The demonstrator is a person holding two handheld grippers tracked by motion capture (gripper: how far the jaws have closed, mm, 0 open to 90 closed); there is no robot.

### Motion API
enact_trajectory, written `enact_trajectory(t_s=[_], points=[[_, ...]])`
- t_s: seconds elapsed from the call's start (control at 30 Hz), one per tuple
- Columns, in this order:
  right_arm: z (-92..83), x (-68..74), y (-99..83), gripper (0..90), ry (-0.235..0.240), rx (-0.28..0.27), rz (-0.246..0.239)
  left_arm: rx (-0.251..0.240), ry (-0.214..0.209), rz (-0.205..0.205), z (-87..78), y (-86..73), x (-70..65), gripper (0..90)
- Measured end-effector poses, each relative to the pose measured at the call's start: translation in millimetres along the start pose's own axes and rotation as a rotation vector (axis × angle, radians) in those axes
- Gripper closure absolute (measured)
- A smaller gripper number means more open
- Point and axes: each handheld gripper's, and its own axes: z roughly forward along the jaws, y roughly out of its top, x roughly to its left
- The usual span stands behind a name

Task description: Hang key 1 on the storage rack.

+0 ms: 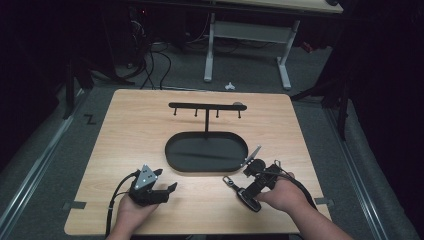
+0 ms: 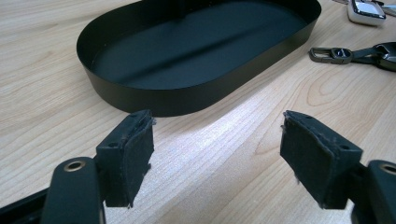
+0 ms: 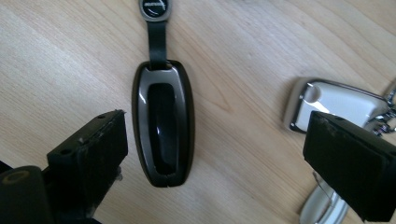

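Lying on the table, the key fob (image 3: 162, 123) sits untouched between the wide-open right fingers (image 3: 100, 154).

- Wooden bench (image 1: 130, 130), light grain, pretty much bare on the left half.
- Black oval tray (image 1: 175, 155) sitting mid-bench, shallow wall.
- A thin post rises from the tray's far side to a black rack bar (image 1: 190, 105) with small hooks hanging off it.
- Silver-white key fob (image 3: 343, 100) lying flat on the bench, with a metal ring at its edge.
- Behind the bench: a white-legged desk (image 1: 285, 70) on the grey floor, and cables (image 1: 150, 65) at the back left.
- Tape marks (image 1: 74, 205) on the floor.
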Motion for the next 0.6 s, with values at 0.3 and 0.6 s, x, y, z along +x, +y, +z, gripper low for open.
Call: enact_trajectory(t_s=[0.3,0.6], points=[[14.8,8.0,20.9,15.8,0.003,-0.029,-0.101,0.002,-0.008,0.003,-0.1,-0.2,0.2,26.9],[22.7,9.9,34.9,26.1,0.05,0.016,0.007,0.005,-0.01,0.005,0.4,-0.5,0.6,27.4]])
